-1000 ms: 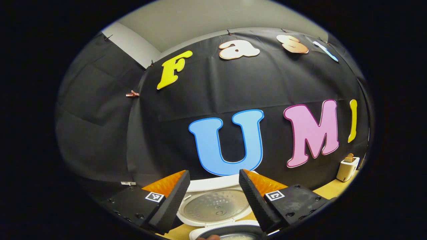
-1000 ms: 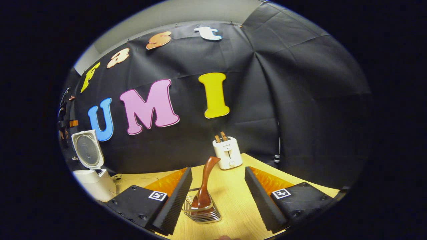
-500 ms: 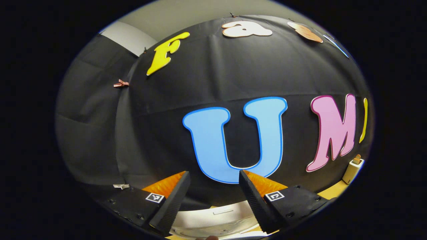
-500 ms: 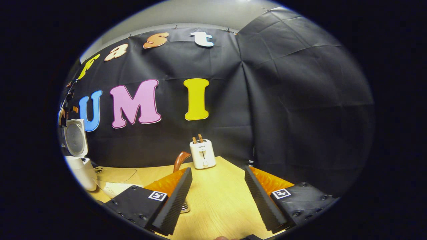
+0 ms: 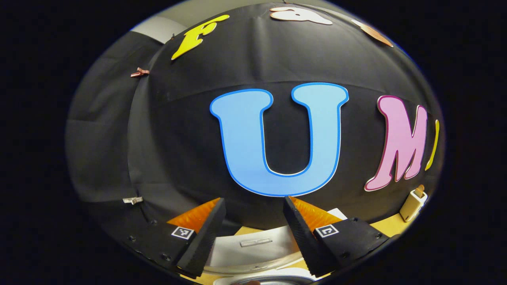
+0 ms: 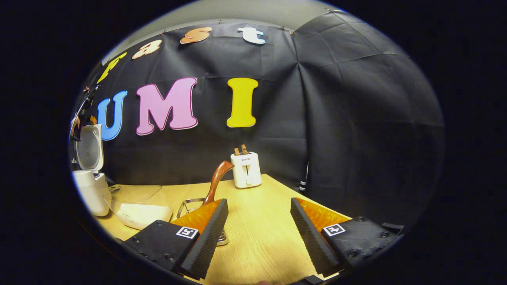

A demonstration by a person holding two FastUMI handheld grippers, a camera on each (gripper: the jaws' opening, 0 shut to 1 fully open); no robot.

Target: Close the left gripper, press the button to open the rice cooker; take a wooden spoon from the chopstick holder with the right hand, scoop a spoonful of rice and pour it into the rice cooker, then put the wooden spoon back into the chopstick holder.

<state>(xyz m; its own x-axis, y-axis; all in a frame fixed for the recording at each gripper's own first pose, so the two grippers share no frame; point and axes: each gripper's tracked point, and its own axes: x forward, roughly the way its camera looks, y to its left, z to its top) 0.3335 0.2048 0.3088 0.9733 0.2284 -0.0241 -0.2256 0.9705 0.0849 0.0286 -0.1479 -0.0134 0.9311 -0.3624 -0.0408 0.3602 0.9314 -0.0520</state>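
Curving wooden spoon (image 6: 218, 177), wire chopstick holder (image 6: 189, 205)

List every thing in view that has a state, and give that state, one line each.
rice cooker: lid up, open
wooden spoon: standing in the chopstick holder, handle up, ungripped
chopstick holder: on the table, holding the spoon
toaster: two slices sticking up
left gripper: fingers apart, holding nothing
right gripper: fingers apart, holding nothing
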